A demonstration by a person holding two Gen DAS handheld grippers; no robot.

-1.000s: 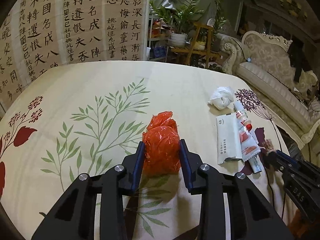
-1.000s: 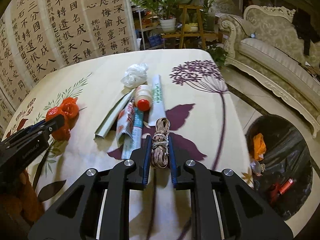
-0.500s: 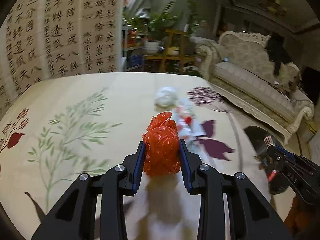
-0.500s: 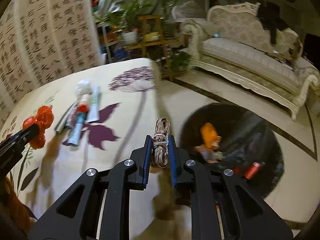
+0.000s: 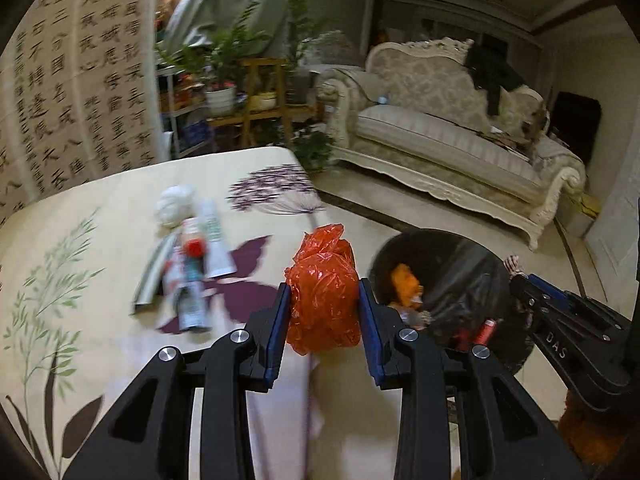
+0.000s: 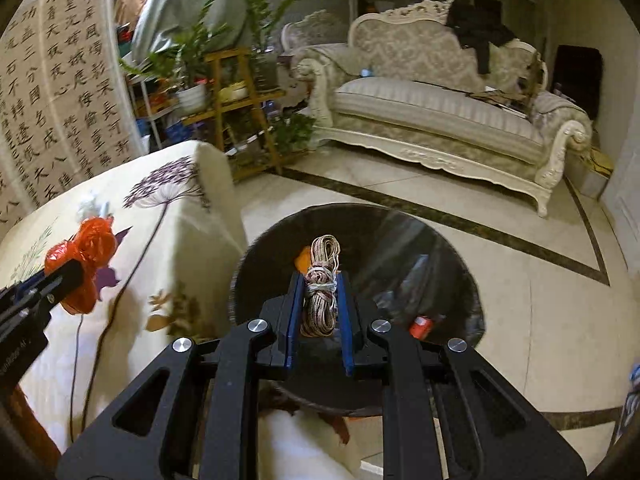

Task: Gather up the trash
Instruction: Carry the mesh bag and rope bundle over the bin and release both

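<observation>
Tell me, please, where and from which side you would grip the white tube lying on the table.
Grip the white tube across its narrow middle, coming from above with jaws either side. It lies flat and long, with a red-capped bottle close along one side, so a low sideways approach looks blocked.

At left centre of the left wrist view the litter on the tablecloth (image 5: 100, 216) — tubes (image 5: 214, 236), a white wad (image 5: 174, 204) — is smeared by blur; labels unreadable. The bin's (image 5: 452, 256) near rim sits behind the fingers (image 5: 372, 332).
</observation>
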